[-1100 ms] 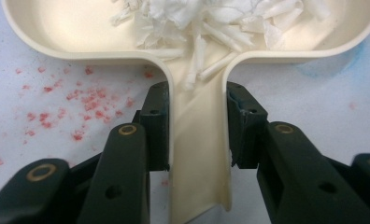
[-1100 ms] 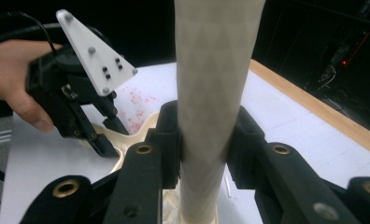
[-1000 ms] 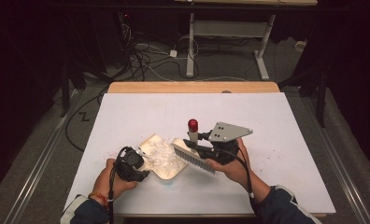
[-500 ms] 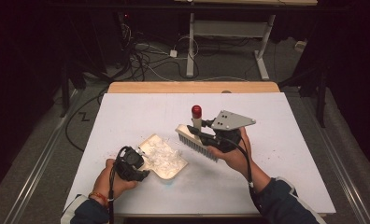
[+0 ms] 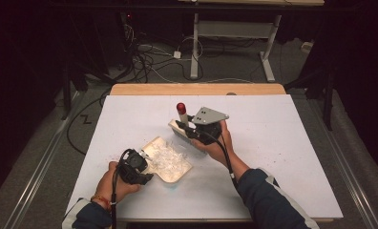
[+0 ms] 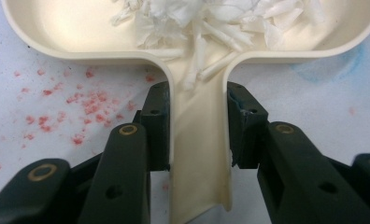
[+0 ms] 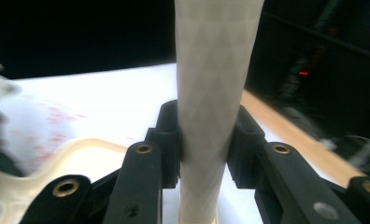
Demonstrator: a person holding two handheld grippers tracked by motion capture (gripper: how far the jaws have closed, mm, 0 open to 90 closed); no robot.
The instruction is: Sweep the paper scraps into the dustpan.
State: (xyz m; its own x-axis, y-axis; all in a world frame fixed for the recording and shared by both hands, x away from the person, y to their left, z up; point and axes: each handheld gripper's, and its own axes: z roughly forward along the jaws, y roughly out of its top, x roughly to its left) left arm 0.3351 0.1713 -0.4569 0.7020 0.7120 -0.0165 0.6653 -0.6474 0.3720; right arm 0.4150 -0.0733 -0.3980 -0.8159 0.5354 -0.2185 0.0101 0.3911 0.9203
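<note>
A cream dustpan lies on the white table, holding a heap of white paper shreds. My left gripper is shut on the dustpan's handle, its jaws pressing both sides, and the shreds lie just past them. My right gripper is shut on the pale handle of a brush with a red tip. The brush stands nearly upright just beyond the pan's far corner. The dustpan's rim is a blur at lower left in the right gripper view.
Red crumbs dot the table beside the pan's handle. A wooden strip borders the table's far edge. Beyond it, cables lie on the floor around a desk frame. A faint blue stain marks the table by the pan.
My right gripper carried the brush off the pan's right edge, away from me and slightly left. The left gripper and the dustpan stayed put.
</note>
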